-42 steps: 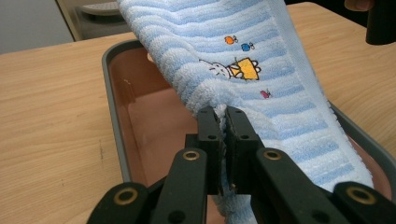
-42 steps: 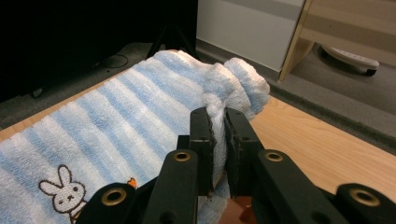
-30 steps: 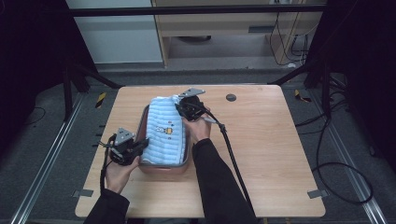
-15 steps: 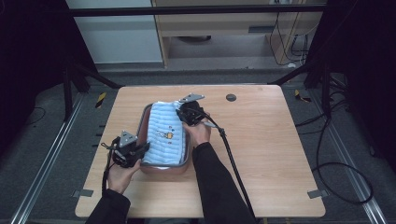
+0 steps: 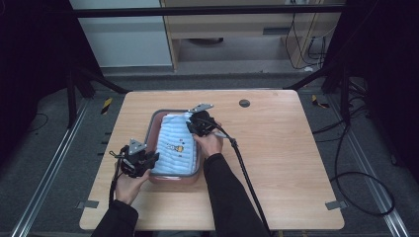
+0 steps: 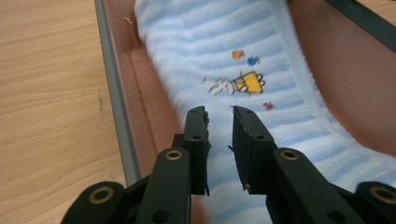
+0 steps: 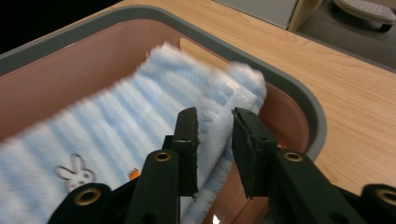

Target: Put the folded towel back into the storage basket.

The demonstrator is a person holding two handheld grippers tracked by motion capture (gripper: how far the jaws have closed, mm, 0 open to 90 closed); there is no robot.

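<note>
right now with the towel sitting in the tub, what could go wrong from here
The right hand-held gripper has its jaws apart around a folded corner of the blue striped towel; closing there might catch only some layers and undo the fold. The left hand-held gripper hovers open close to the tub wall, so a downward push could strike the rim or tip the tub.

We see the folded blue-striped terry towel (image 5: 176, 146) lying in the pink plastic tub with grey rim (image 5: 150, 130), which sits left of centre on the square wooden table (image 5: 286, 163).
</note>
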